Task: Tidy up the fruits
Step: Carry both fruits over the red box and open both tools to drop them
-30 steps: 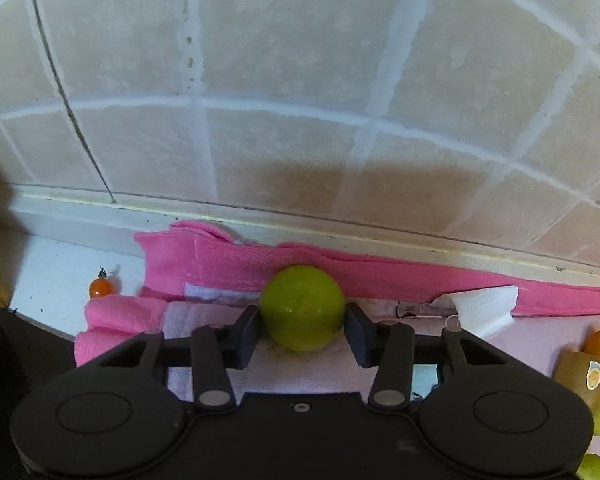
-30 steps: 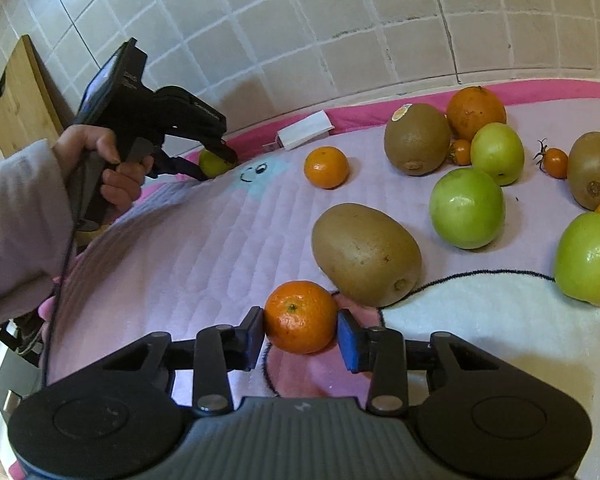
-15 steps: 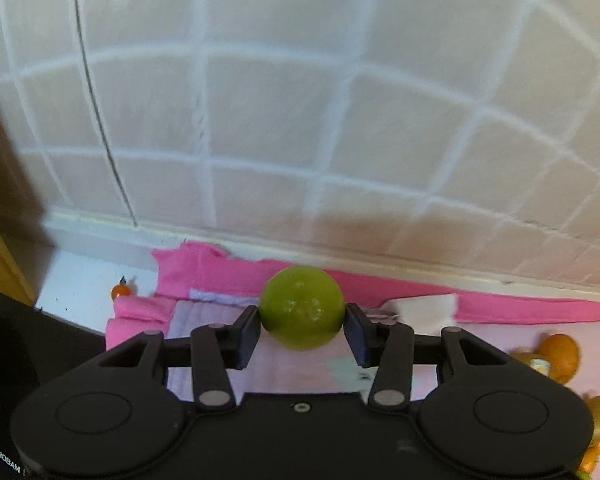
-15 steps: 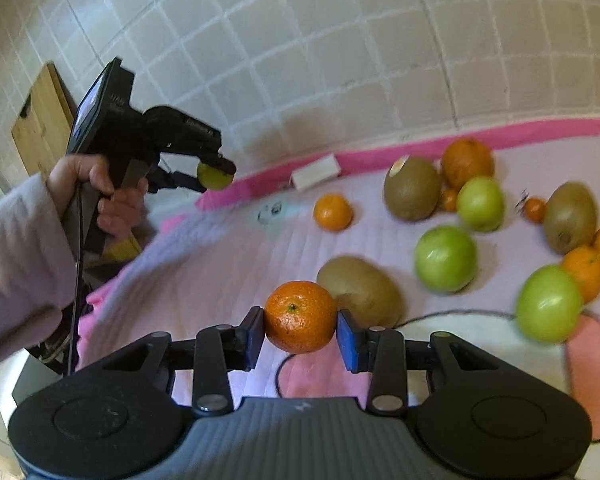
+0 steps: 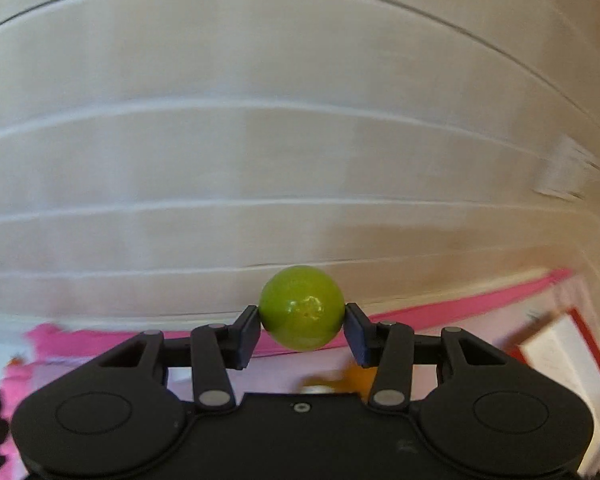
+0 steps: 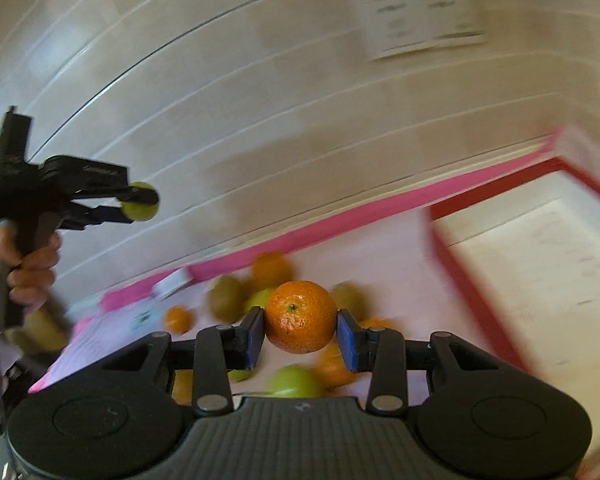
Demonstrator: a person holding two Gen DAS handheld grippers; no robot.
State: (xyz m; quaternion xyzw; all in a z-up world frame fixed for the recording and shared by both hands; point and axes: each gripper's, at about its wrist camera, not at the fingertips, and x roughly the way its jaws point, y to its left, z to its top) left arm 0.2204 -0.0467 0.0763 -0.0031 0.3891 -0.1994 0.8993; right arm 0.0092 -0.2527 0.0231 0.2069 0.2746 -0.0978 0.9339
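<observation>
While both views are smeared by motion, the two held fruits read sharply. The left claw [image 5: 302, 326] is clamped on a round green fruit [image 5: 302, 307], one pad pressing each side at its widest part, so the fruit sits between the fingertips and clear of the mat, in front of the tiled wall [image 5: 260, 140]. It is close to a ball, with no long axis or stem end that I can make out. From the right wrist view the same left claw [image 6: 140, 202] shows at the far left, held up in a hand [image 6: 30, 264], the green fruit at its tip.

The right claw [image 6: 300, 330] is clamped on a mandarin [image 6: 300, 317], also gripped at its sides and lifted above the mat. Its green stem scar faces the camera, slightly above centre, so its short axis points back along the fingers.

Below and behind the mandarin, a blurred heap of loose fruit [image 6: 260, 296] lies on the pink mat [image 6: 380, 264]: kiwis, oranges and green ones; exact count cannot be told. To the right stands a red-rimmed box [image 6: 476, 304] with a white inside; nothing can be made out in it through the blur. The same box [image 5: 596, 364] edges into the left view at lower right.
</observation>
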